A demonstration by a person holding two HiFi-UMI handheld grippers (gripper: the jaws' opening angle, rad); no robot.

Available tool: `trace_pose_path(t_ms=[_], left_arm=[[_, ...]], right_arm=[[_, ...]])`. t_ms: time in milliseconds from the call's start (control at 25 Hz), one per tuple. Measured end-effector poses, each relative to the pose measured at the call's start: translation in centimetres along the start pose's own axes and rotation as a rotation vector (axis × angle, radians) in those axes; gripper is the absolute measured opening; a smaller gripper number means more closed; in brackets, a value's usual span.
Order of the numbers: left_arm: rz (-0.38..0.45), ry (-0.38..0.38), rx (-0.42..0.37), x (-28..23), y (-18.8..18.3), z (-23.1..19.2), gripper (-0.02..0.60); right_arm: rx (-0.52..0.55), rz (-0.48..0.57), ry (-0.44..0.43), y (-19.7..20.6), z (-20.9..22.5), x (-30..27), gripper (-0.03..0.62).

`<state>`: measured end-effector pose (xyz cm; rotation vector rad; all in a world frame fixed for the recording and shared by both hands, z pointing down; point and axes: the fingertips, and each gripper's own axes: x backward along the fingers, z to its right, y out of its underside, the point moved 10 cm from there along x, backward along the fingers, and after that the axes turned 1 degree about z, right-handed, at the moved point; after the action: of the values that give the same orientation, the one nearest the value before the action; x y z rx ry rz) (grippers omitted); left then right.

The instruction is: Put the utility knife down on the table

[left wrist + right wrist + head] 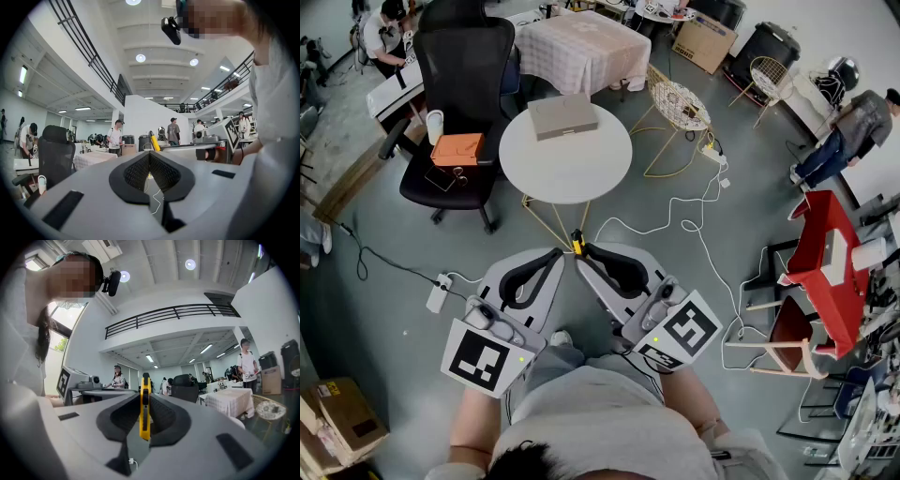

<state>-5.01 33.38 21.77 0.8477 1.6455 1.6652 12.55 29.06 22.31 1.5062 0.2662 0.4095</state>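
Observation:
My right gripper (584,253) (144,401) is shut on a yellow utility knife (577,245) (145,408), which stands on edge between the black pads and sticks out past their tips. Close beside it, my left gripper (559,255) (150,157) is shut with its pads pressed together on nothing; in the left gripper view the knife (154,141) pokes up just beyond it. Both grippers are held close to the person's chest, above the floor. The round white table (572,178) stands ahead of them with a flat grey box (562,115) at its far side.
A black office chair (461,66) with an orange box (457,147) stands left of the table, a wire chair (680,103) to its right. White cables (698,239) and a power strip (439,292) lie on the floor. A red stand (825,246) is at right.

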Motion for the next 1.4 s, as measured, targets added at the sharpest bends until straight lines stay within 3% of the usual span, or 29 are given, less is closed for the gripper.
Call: trace_pose_path(t_ms=[520,800,1120,1400], left_arm=[[0.022,0.017,0.016,0.3,-0.1,-1.8,0.009],[0.039,0.044,0.016,-1.1,0.6,-2.7,0.009],[-0.005,0.062,0.03,-4.9,2.1,-2.9,0.009],[-0.016,-0.003,0.007,-10.4,2.5,-5.0,0.009]], right_arm=[[0.026,0.001,0.007,-0.5,-0.4,-1.8,0.066],[0.023,-0.017,0.066,-0.1,0.4,-1.4,0.066],[0.065,-0.062,0.079,0.9,4.6,-1.0,0.066],[0.02,-0.044,0.01,1.0,12.0,-2.9,0.066]])
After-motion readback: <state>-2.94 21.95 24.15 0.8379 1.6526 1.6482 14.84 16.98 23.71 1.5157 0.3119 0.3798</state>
